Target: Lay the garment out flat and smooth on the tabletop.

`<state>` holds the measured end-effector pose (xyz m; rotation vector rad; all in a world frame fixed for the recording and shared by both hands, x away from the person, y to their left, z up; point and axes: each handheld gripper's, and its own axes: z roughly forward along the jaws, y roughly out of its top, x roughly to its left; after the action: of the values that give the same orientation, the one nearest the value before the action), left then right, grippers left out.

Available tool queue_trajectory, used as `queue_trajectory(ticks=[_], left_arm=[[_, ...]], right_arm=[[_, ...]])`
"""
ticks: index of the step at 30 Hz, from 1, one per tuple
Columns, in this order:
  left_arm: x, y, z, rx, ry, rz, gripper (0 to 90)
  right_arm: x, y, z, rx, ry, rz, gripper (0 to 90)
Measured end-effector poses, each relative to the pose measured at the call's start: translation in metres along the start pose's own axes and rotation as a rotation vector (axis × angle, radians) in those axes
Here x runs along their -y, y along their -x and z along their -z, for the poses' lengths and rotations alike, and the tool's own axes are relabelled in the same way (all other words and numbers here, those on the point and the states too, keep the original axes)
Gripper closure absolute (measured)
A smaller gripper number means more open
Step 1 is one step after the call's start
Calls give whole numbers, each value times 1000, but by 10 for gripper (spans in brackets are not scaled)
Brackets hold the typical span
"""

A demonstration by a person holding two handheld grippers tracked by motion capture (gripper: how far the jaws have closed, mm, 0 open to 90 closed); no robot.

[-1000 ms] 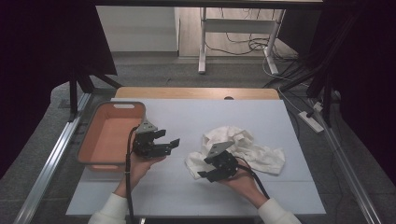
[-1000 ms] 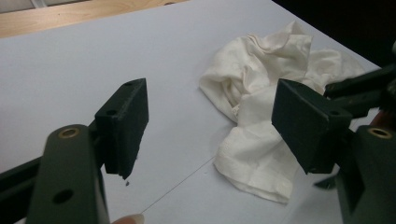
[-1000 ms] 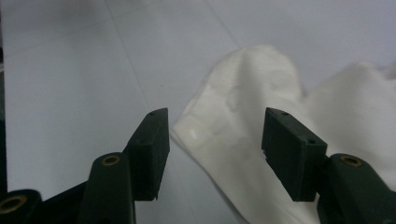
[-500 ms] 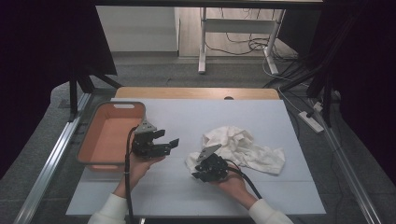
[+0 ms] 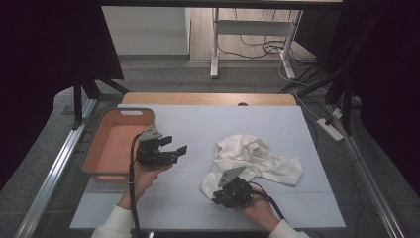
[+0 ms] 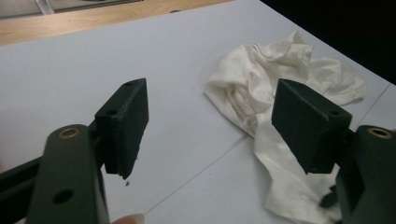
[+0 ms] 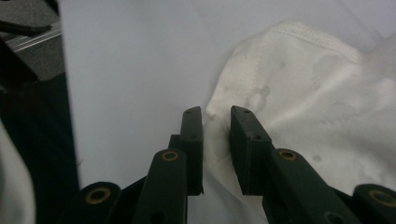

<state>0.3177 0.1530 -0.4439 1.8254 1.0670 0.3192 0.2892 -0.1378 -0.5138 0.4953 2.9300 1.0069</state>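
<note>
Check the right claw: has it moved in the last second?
Yes. The right claw slid toward the table's near edge, ending at the white cloth's near-left corner.

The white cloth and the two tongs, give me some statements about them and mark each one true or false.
1. The cloth lies crumpled on the table. True.
2. The left tongs are shut. False: their jaws stand wide apart.
3. The right tongs are at the cloth's edge. True.
4. The cloth is in the tub. False: it lies on the table, right of the tub.
</note>
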Motion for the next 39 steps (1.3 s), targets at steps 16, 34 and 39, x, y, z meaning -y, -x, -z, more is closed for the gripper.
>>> queue_trajectory(ticks=[16,34,39], left_arm=[[0,5,-5,2,-12,-9,282],[0,5,-3,-3,-10,-13,280],[1,4,-1,-10,-9,-11,280]], right_arm=[[47,-29,51,-6,29,-26,679],[-10,3,9,57,48,-86,371],[-5,-1,2,98,3,-89,378]])
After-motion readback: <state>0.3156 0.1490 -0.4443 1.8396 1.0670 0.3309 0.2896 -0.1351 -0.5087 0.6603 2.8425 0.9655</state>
